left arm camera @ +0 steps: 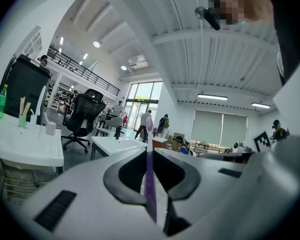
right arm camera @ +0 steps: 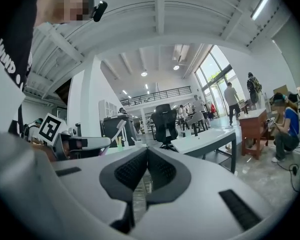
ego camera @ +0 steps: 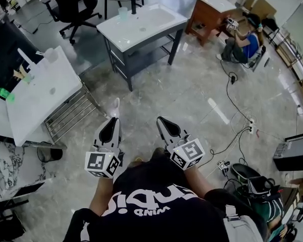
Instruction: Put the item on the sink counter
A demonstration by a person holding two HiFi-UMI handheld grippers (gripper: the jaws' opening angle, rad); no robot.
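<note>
The left gripper is clamped on a thin purple plastic toothbrush with a white head, which stands out past the jaw tips. The right gripper is closed and empty. The white sink counter is well apart, so I would keep the grip firm, go near, and lay the brush on a bare part.

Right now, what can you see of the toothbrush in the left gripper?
The toothbrush is a thin, plastic-looking stick with a purple handle that turns pale toward the head. The left gripper has its jaws shut on the handle, and the head end sticks out past the tips, pointing forward and away from the person. It hangs in the air above the floor, short of the sinks. Only the jaws touch it.
</note>
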